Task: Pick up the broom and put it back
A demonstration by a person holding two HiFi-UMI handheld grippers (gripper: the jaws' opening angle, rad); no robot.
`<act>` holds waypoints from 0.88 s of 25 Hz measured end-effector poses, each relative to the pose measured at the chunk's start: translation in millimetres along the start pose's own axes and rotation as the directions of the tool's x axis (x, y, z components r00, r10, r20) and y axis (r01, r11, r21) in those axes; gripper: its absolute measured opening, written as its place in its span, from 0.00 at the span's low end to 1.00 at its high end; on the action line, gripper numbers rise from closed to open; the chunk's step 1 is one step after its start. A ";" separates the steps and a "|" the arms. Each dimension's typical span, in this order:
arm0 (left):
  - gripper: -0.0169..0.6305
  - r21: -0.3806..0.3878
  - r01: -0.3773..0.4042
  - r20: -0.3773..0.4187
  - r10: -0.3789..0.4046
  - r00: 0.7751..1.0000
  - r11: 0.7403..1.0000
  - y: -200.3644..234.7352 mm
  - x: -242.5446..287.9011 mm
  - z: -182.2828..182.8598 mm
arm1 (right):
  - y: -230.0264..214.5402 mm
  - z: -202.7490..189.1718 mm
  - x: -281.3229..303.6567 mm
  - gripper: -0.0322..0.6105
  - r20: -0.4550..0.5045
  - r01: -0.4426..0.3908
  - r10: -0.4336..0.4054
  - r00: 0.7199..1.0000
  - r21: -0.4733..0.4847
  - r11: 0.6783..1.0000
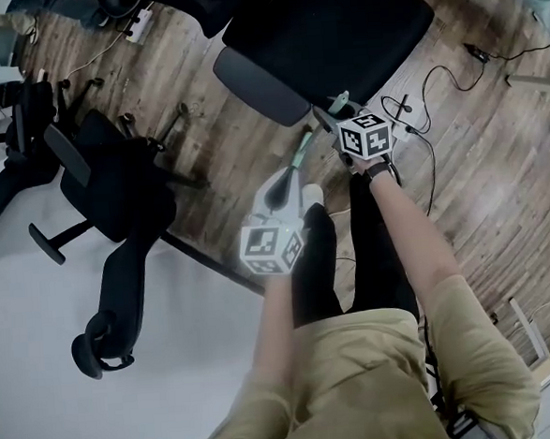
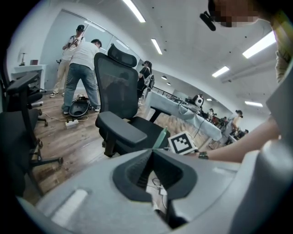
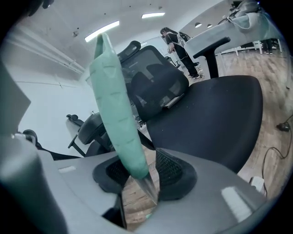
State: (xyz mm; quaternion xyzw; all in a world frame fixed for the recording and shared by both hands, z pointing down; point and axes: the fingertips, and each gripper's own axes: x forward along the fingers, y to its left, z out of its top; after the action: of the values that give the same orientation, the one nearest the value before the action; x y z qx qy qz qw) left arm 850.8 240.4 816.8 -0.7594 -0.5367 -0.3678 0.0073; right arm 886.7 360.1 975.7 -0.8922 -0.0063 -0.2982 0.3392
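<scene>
1. At the far left, a tipped chair (image 1: 114,202) lies on the floor (image 1: 499,198), well apart from your hands. It plays no part in this step.
2. Your left gripper (image 1: 289,177) is near the middle of the head view. It looks clenched at its tips on the broom (image 1: 303,152). In its own view the jaws meet in a point, and the thin green shaft runs on from there toward your other hand.
3. The broom's handle is held slanting between both grippers, just in front of your legs. Its green end pokes out past the right one. No view shows the bristle end, so you cannot tell from here whether it is clear of the floor.
4. Your right gripper (image 1: 329,118) grasps the green grip where it meets the metal shaft. The pads (image 3: 171,169) sit tight on either side of it.
5. Just beyond your right gripper stands an upright chair (image 1: 328,32). Cables (image 1: 430,147) trail over the floor to its right.
6. The pick-up looks done, and you are most likely in the carrying part of the task.
7. No rack, wall or corner for the broom shows in these views, so find that place first.
8. Keep both grips firm, because the long shaft will want to swing. Steer it clear of the upright chair and the cables.
9. Let go only once the broom rests steady where it belongs.
</scene>
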 end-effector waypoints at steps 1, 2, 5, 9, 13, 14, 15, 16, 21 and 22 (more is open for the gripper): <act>0.03 -0.002 -0.003 -0.005 0.003 1.000 1.000 -0.3 1.6 -2.7 | -5.0 4.3 2.5 0.27 0.006 -0.002 0.002 1.000 0.007 1.000; 0.03 -0.006 -0.006 -0.010 0.006 1.000 1.000 -1.3 3.5 -6.1 | -9.7 7.0 3.7 0.29 0.011 -0.007 0.007 1.000 0.015 1.000; 0.03 -0.028 -0.001 -0.030 0.000 1.000 1.000 -5.9 5.4 -18.7 | -18.7 0.5 0.8 0.36 0.005 -0.021 0.021 1.000 0.046 0.999; 0.03 -0.029 0.005 -0.034 -0.006 0.999 1.000 -3.3 3.5 -18.4 | -21.5 -7.9 0.9 0.47 -0.005 -0.018 0.018 1.000 0.072 0.997; 0.03 -0.041 0.019 -0.032 -0.021 0.999 0.999 -6.6 4.6 -19.0 | -26.6 -15.2 -5.3 0.64 -0.012 -0.020 0.020 1.000 0.066 0.998; 0.03 -0.044 0.019 -0.033 -0.020 0.999 0.999 -6.1 4.8 -18.8 | -26.9 -16.6 -5.9 0.66 -0.020 -0.023 0.024 1.000 0.051 0.998; 0.03 -0.047 0.017 -0.033 -0.018 0.999 0.999 -5.3 4.8 -18.3 | -27.4 -17.6 -6.2 0.69 -0.030 -0.025 0.026 0.999 0.036 0.999; 0.03 -0.049 0.015 -0.034 -0.016 0.999 0.999 -4.5 4.4 -18.1 | -28.1 -18.7 -6.7 0.70 -0.039 -0.025 0.026 0.999 0.021 0.999; 0.03 -0.058 0.009 -0.044 -0.012 0.999 0.998 -1.7 1.5 -26.2 | -38.7 -24.2 -17.7 0.24 -0.053 0.019 -0.021 0.998 -0.034 0.999; 0.03 -0.061 0.008 -0.047 -0.011 0.999 0.998 -1.4 1.5 -28.3 | -43.8 -25.0 -20.0 0.13 -0.050 0.039 -0.041 0.998 -0.031 0.999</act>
State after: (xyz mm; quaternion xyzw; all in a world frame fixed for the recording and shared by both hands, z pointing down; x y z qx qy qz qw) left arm 834.4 230.7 837.8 -0.7478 -0.5286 -0.4016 -0.0048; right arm 847.7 382.4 1006.1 -0.8890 -0.0110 -0.3275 0.3198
